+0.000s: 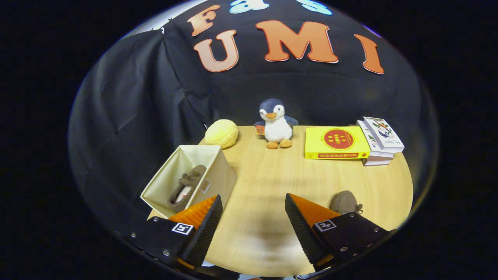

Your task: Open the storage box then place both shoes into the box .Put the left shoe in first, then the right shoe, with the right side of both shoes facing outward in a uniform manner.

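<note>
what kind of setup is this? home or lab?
Looks like a staged recording booth, not a home: black cloth wall behind a small wooden table dressed with props, a plush penguin and stacked books. The gripper hangs over the table, jaws open and empty.

No legible text: round red seal on flat yellow hardcover book (337,142) too small to read; top illustrated white book (383,134) likewise.

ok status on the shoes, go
Hand-held gripper open, holding nothing. One shoe in the open storage box. Second shoe on table beside right finger, path unobstructed.
</note>
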{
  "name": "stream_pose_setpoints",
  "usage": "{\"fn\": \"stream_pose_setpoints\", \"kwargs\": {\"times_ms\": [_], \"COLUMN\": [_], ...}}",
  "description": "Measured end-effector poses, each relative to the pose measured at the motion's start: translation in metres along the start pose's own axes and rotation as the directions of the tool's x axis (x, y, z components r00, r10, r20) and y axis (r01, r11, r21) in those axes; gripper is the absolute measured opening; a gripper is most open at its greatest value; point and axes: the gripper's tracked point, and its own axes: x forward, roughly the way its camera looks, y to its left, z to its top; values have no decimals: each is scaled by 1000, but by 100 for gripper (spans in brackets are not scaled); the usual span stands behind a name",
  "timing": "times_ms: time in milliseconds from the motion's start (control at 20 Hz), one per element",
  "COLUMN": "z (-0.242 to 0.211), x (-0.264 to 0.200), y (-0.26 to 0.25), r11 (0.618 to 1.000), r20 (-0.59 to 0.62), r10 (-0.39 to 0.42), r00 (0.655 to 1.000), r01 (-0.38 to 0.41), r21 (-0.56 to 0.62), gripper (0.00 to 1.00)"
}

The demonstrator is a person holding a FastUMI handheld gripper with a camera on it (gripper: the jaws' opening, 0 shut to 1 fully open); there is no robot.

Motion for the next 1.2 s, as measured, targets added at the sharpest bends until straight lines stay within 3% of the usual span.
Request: {"fn": "stream_pose_setpoints", "kwargs": {"times_ms": [350, 850, 1050, 1200], "z": [-42, -111, -133, -143], "x": [-11, -15, -2, 15], "y": [-100, -208, -232, -243], "r11": [993, 978, 977, 977], "r20": [-33, -115, -150, -165], "r10": [-101, -208, -212, -211], "r00": [994, 971, 966, 963], "r01": [103, 210, 209, 204], "r21": [52, 5, -36, -62], "gripper": [97, 96, 92, 82]}}
